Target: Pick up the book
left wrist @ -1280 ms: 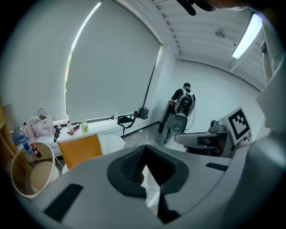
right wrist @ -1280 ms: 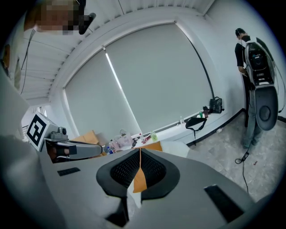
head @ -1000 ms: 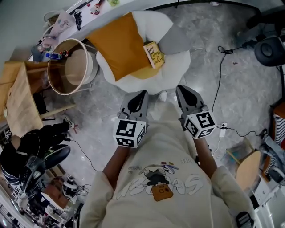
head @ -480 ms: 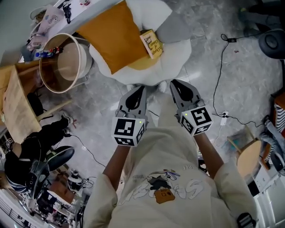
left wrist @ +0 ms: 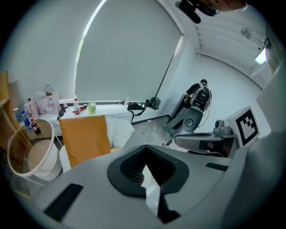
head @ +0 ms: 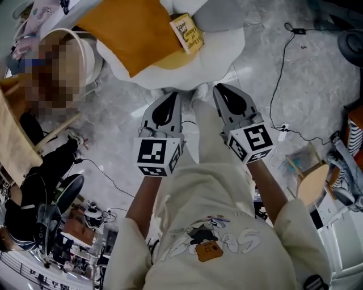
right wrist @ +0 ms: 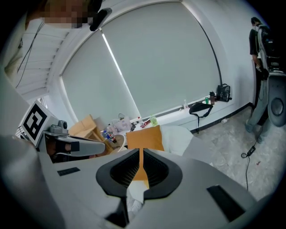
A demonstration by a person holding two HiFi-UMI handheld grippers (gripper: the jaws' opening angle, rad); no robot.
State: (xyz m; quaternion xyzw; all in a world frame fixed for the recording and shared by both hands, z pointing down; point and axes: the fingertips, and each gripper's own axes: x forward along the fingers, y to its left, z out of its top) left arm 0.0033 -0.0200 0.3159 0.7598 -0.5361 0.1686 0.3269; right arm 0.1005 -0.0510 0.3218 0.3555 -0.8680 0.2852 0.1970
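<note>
A small yellow book (head: 186,33) lies on a white beanbag seat (head: 195,68), between an orange cushion (head: 127,25) and a grey cushion (head: 222,12). Both grippers hang over the marble floor just short of the seat's near edge, pointing at it. My left gripper (head: 170,97) is shut with nothing in it, and so is my right gripper (head: 220,90). In the left gripper view the left gripper (left wrist: 145,154) faces the orange cushion (left wrist: 85,138). In the right gripper view only a thin slit shows at the right gripper (right wrist: 141,156), with the orange cushion (right wrist: 144,137) behind. Neither gripper view shows the book.
A round white-rimmed tub (head: 91,56) stands left of the seat, beside a wooden table (head: 14,133). Black cables (head: 276,79) run over the floor at right, near a wooden stool (head: 313,191). A person in black (head: 39,170) crouches at the lower left.
Both grippers have come down and moved closer to the beanbag seat, still shut. The book and cushions now sit nearer the top edge of the head view.
</note>
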